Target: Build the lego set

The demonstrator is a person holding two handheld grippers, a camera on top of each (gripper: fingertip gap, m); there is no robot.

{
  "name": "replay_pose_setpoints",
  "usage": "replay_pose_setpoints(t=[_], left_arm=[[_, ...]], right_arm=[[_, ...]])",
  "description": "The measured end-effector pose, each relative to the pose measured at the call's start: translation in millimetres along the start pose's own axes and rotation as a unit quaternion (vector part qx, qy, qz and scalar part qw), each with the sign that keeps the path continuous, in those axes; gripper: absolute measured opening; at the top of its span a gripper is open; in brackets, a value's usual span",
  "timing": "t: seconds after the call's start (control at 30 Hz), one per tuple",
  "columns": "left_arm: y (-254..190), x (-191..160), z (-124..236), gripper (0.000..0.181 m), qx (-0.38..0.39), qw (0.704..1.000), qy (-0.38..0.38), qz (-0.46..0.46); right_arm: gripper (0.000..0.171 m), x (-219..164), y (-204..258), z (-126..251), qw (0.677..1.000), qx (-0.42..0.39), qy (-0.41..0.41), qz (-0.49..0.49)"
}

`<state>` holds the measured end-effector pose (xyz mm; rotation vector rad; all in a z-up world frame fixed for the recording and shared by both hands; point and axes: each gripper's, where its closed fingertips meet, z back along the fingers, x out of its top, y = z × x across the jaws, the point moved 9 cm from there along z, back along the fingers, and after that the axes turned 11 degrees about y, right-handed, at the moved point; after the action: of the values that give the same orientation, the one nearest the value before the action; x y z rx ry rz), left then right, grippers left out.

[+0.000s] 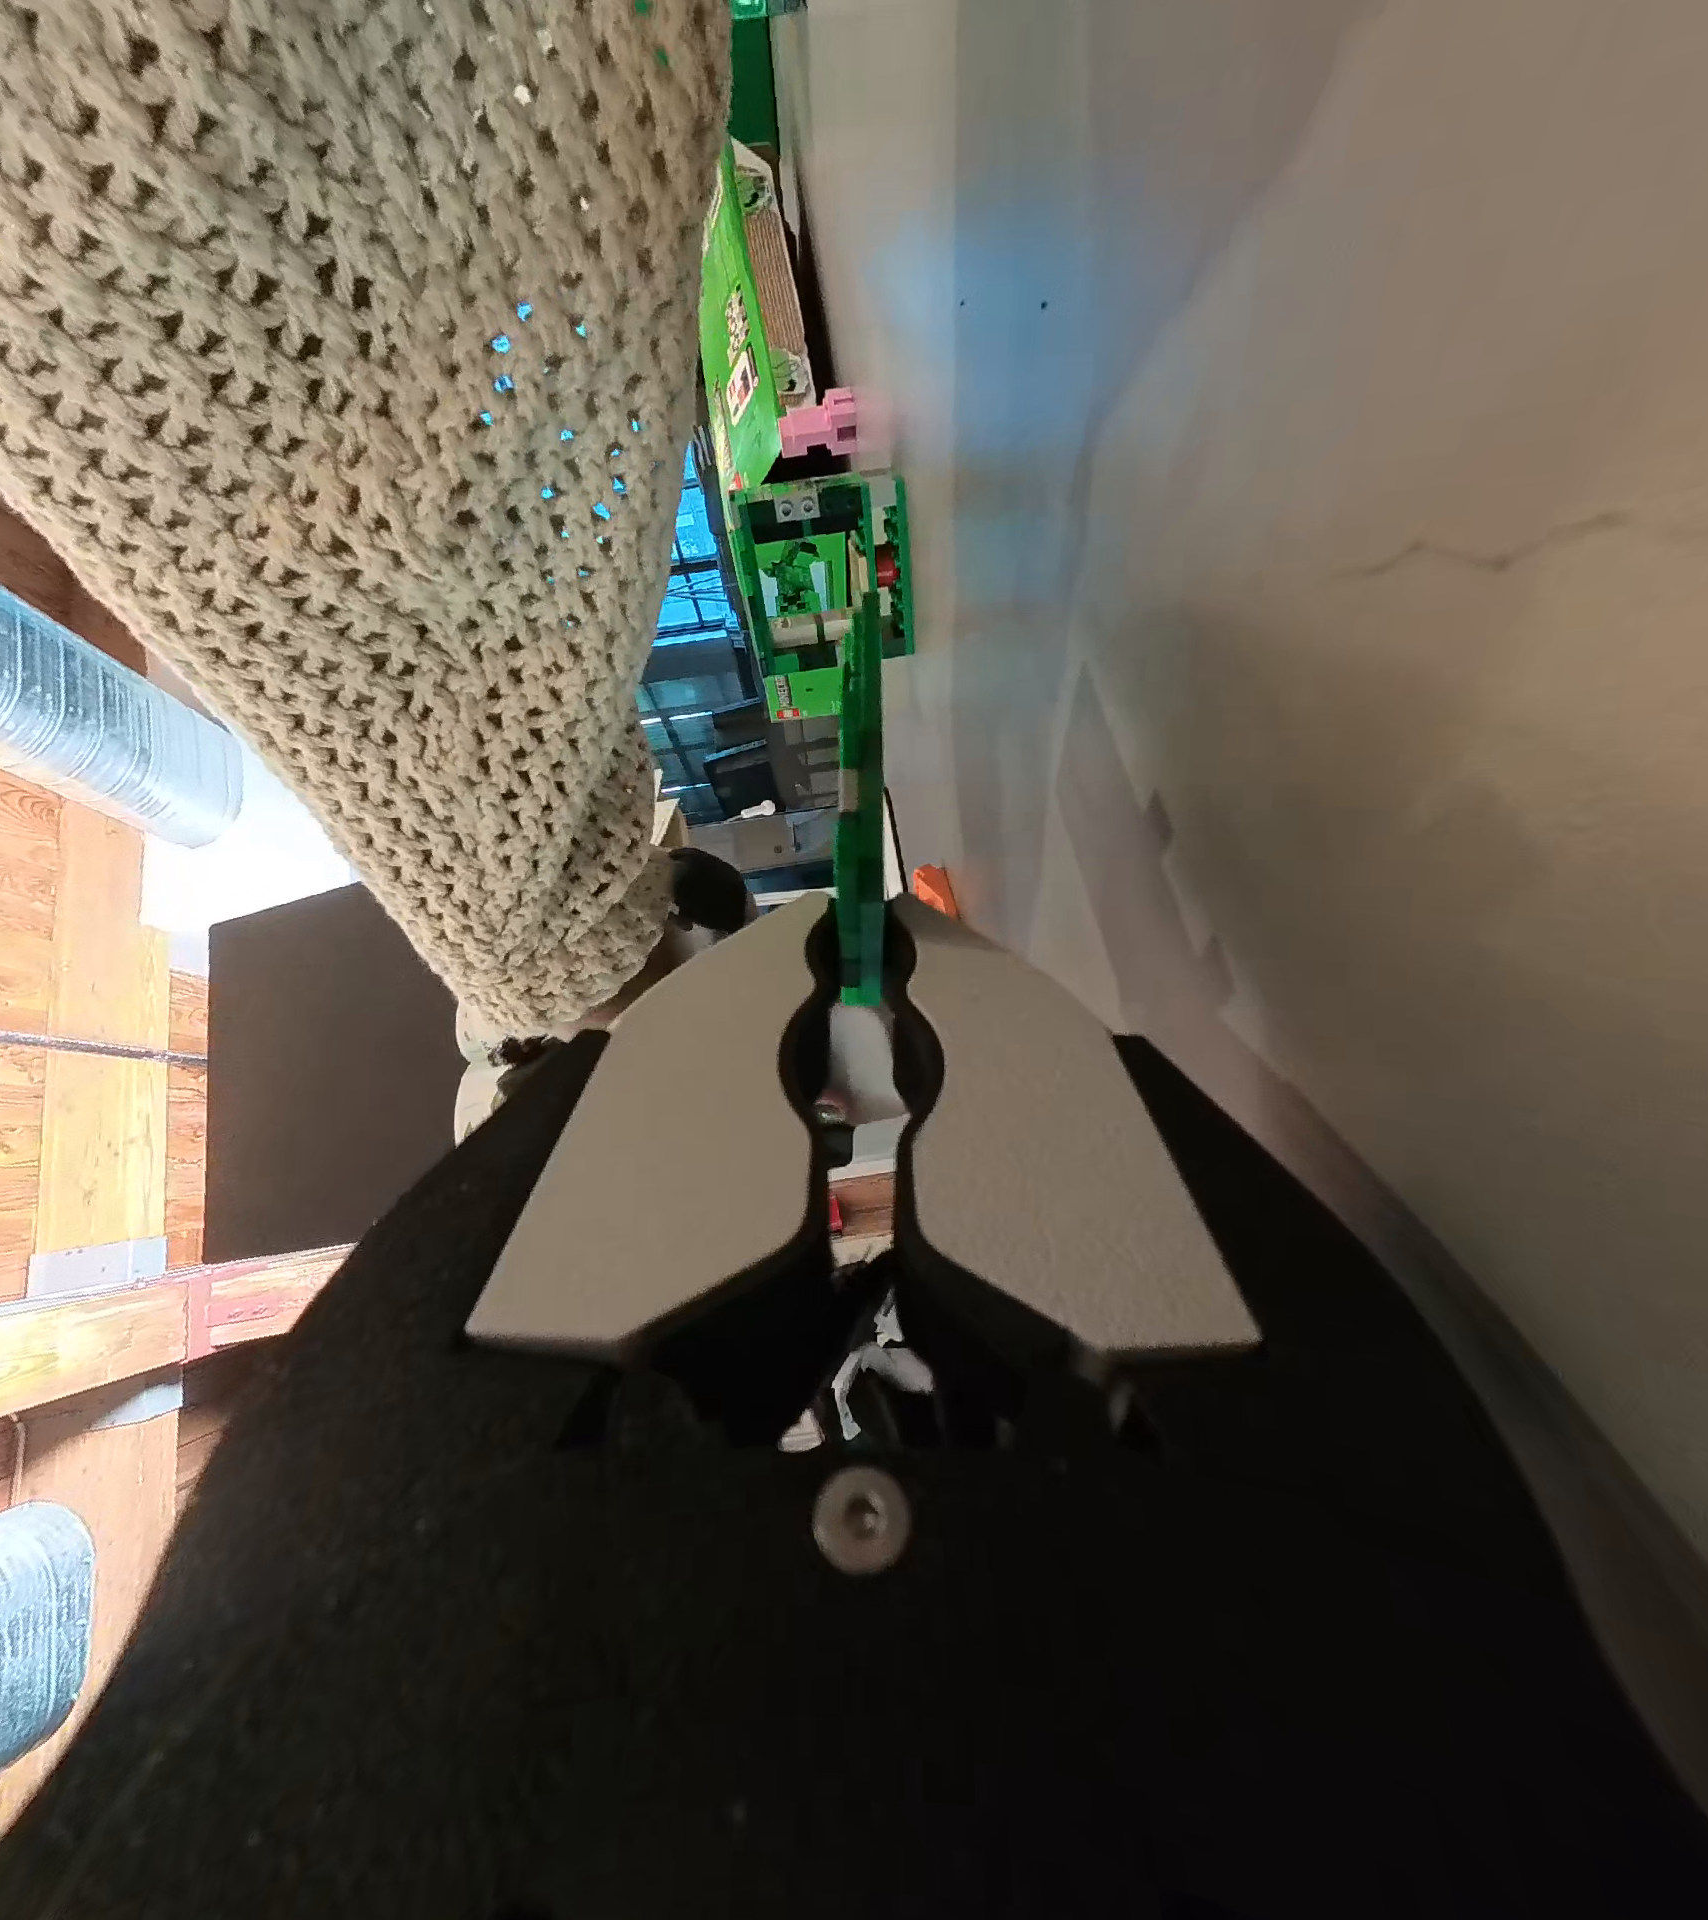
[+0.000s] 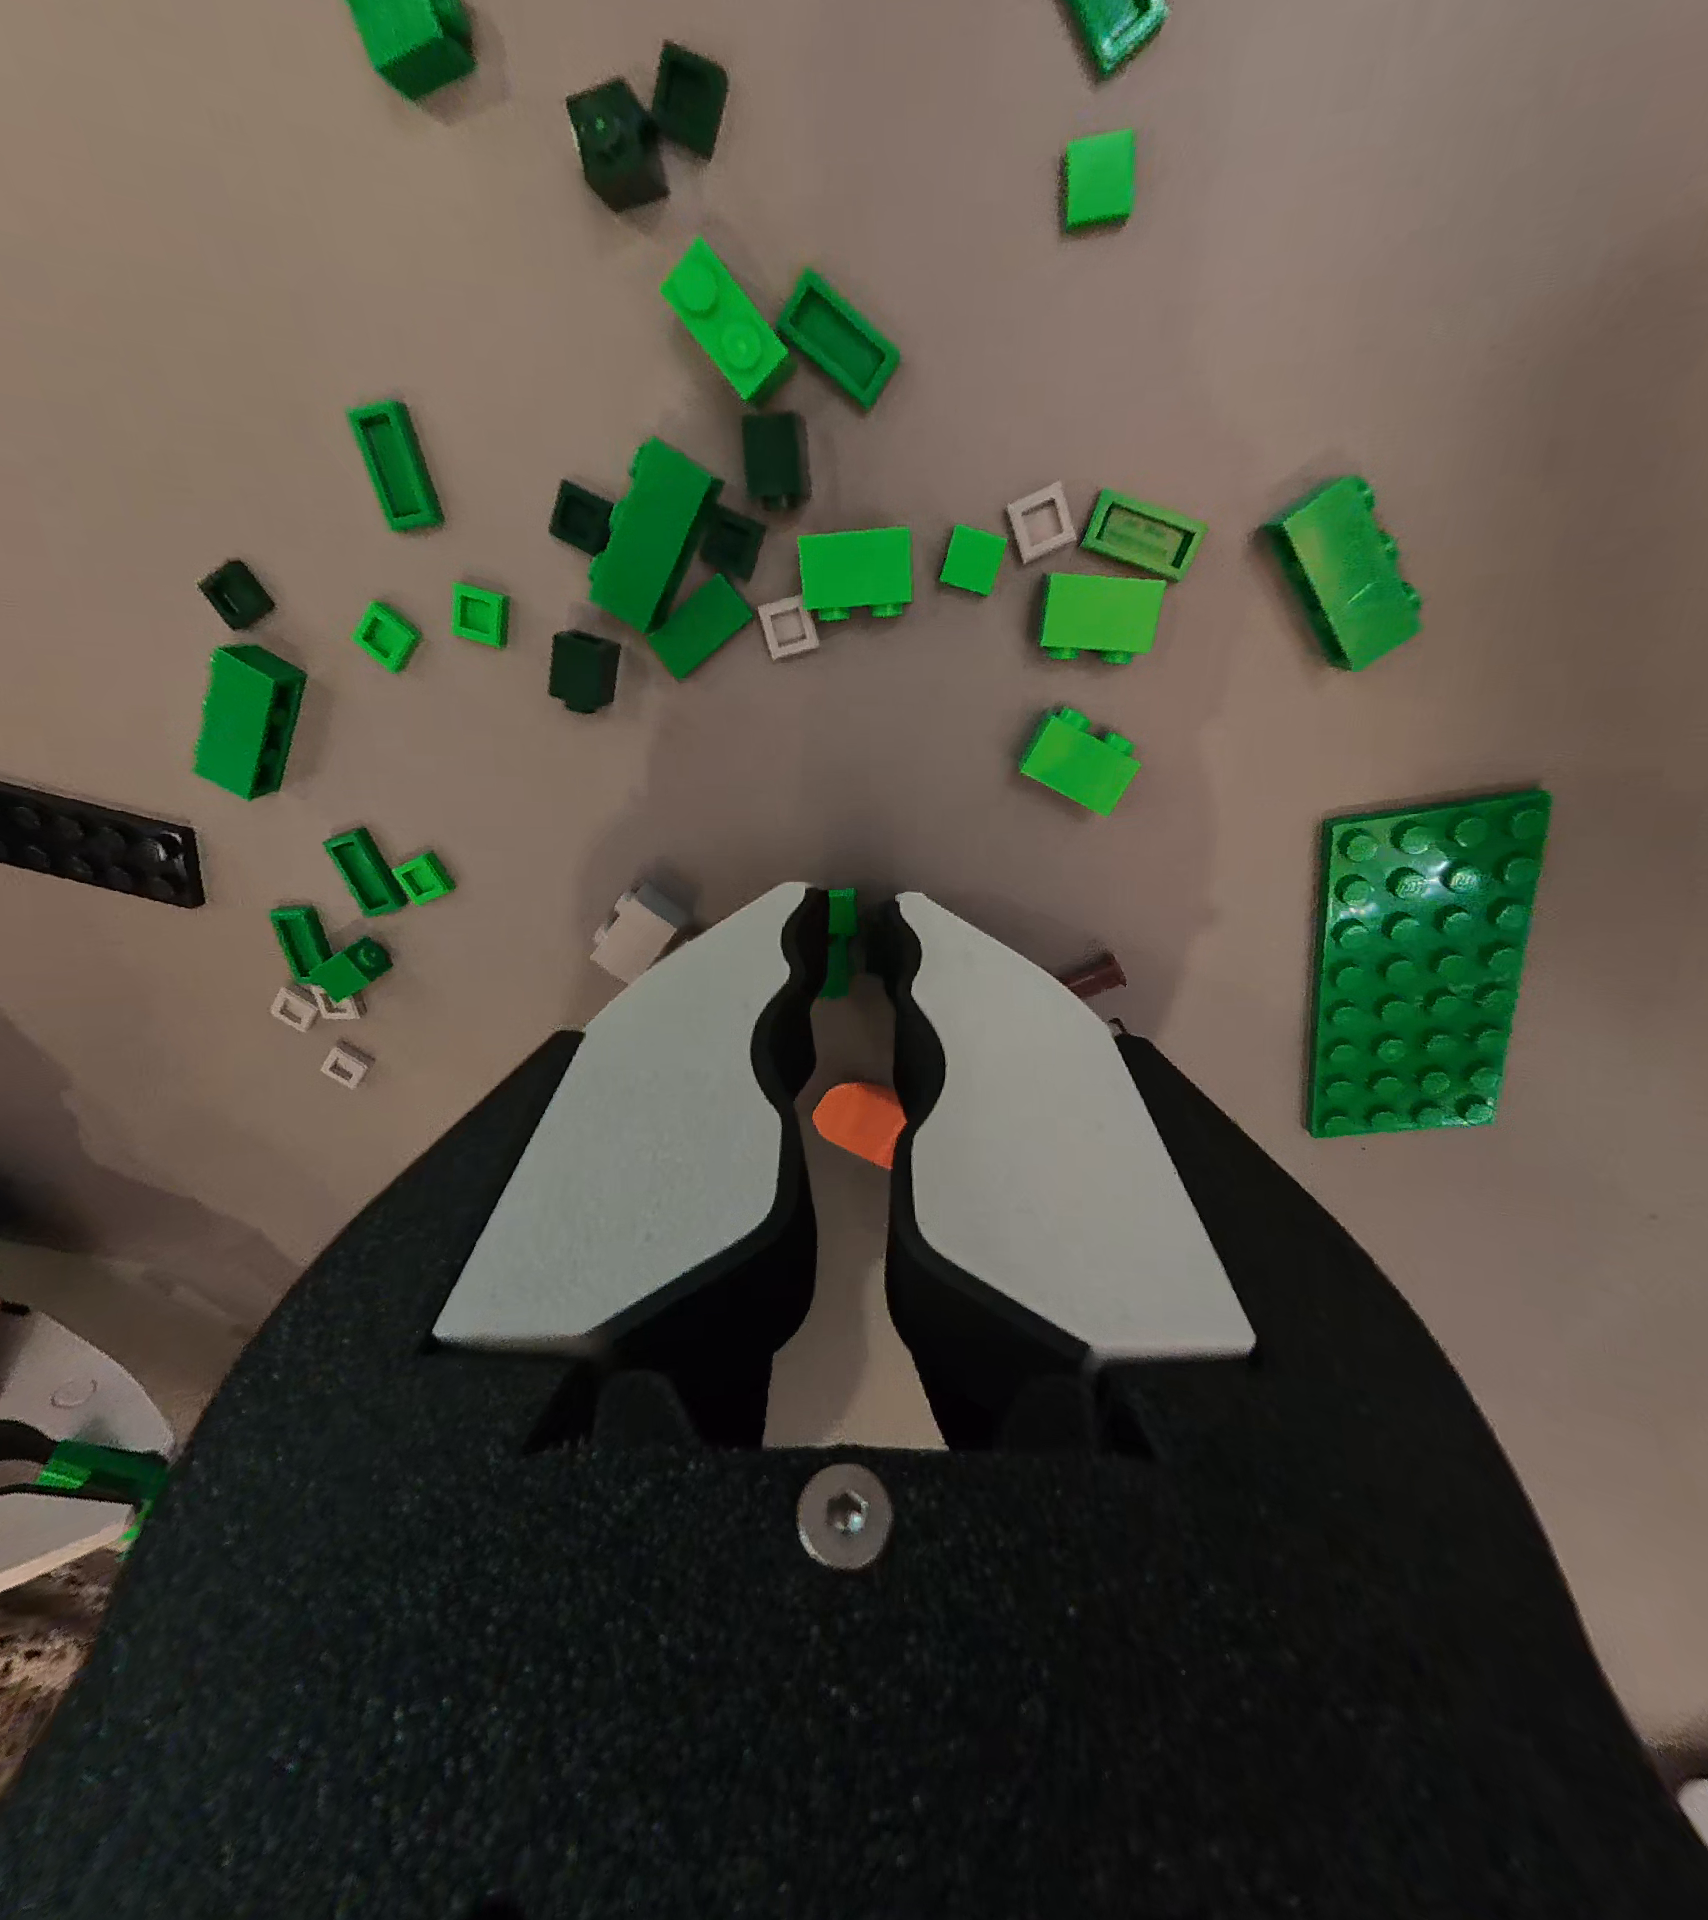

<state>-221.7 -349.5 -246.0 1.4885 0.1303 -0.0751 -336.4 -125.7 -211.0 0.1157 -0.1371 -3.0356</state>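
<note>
- You are pinching a small bright-green plastic brick [image 2: 842, 940] at the tips of your right gripper [image 2: 850, 925]; its jaws are standing narrow, closed onto that piece just above the grey tabletop [image 2: 933, 748].
- Your left gripper [image 1: 865, 935] is clamping a thin flat green plastic assembly [image 1: 858, 790] edge-on, and the assembly is sticking out forward past the fingertips; the same gripper is showing at the lower left of the right wrist view with green between its fingers.
- Judging by this, you are in the pick-a-part step: one piece is in each tool and they are not yet joined.
- The next move is probably calling for lifting the small brick clear, swinging it toward the left-held assembly, lining up studs squarely, and pressing without twisting.
- Counting ahead of the right gripper: one large green studded baseplate [image 2: 1421, 966] to its right, one long black studded plate [image 2: 65, 836] to its left, and roughly thirty loose green bricks and tiles scattered farther ahead.
- I am also counting about five small light-grey square tiles, one grey brick [image 2: 637, 925] just beside the left fingertip, and one orange piece [image 2: 858, 1122] lying under the jaws.
- Beyond the left gripper, a green printed box [image 1: 756, 312], a pink brick figure [image 1: 829, 421] and a beige knitted sleeve [image 1: 310, 416] are showing.
</note>
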Motion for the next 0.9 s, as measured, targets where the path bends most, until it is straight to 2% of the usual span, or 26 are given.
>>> replay_pose_setpoints(t=[0.63,0.9], left_arm=[[1.1,-2.6,-1.6,0.006,-0.007,1.0,0.007,0.004],[1.4,-3.1,-1.6,0.006,-0.008,1.0,0.009,0.005]], right_arm=[[0.012,-1.9,3.2,-2.6,0.999,-0.001,-0.001,0.038],[0.007,-2.4,4.9,-2.4,0.998,-0.024,-0.005,0.058]])
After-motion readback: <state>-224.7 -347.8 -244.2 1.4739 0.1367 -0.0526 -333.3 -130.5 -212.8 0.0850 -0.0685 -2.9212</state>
